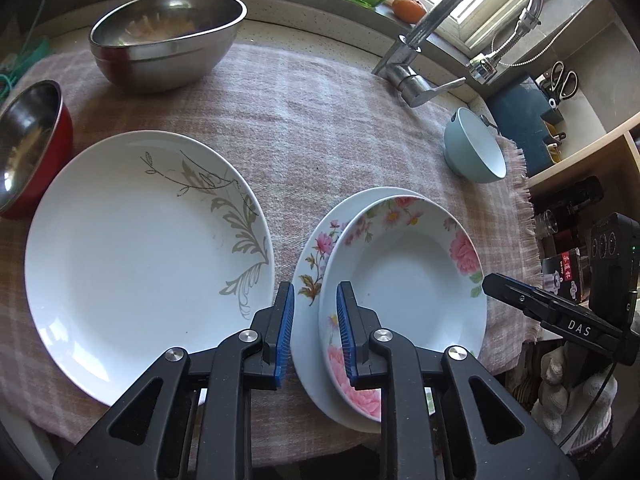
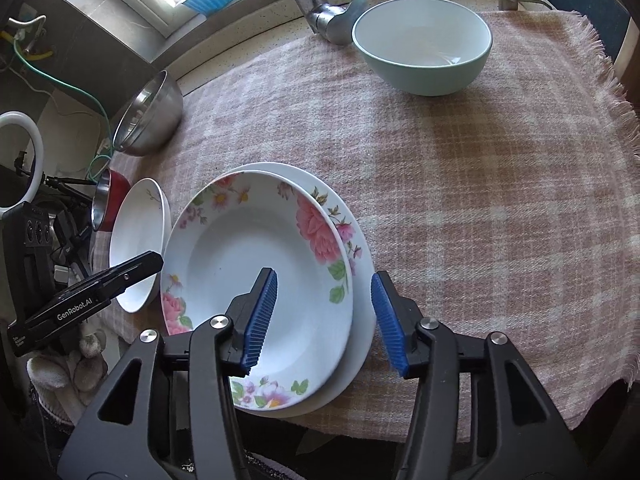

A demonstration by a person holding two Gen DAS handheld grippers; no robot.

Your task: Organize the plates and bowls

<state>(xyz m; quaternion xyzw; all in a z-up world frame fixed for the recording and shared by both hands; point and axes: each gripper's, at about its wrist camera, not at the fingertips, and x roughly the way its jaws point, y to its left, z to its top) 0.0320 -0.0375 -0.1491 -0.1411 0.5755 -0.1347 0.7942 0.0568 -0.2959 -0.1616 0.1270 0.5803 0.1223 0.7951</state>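
Kitchen counter (image 2: 256, 60) below a window sill, covered by a pink checked cloth (image 2: 460, 184); faucet (image 1: 420, 80) at the back edge.

Hidden or cut off: the lower flowered plate (image 2: 360, 344) shows only as a crescent under the flowered deep plate (image 2: 256, 280) stacked on it. The stack overhangs the front edge of the counter. In the right wrist view, my left gripper (image 1: 314, 332) covers part of the leaf-pattern plate (image 1: 132, 256). The red bowl (image 1: 28, 148) is cropped at the left edge.

Left gripper: jaws narrowly parted, holding nothing, hovering over the gap between the leaf-pattern plate and the stack's left rim.

Right gripper (image 2: 324, 316): jaws wide, straddling the stack's right rim, one finger over the deep plate's well, the other outside; I cannot tell whether either touches.

Others: steel bowl (image 1: 168, 40) at the back left corner; pale blue bowl (image 2: 422, 46) at the back right, just beside the faucet. Scissors (image 1: 560, 80) stand beyond the right edge.
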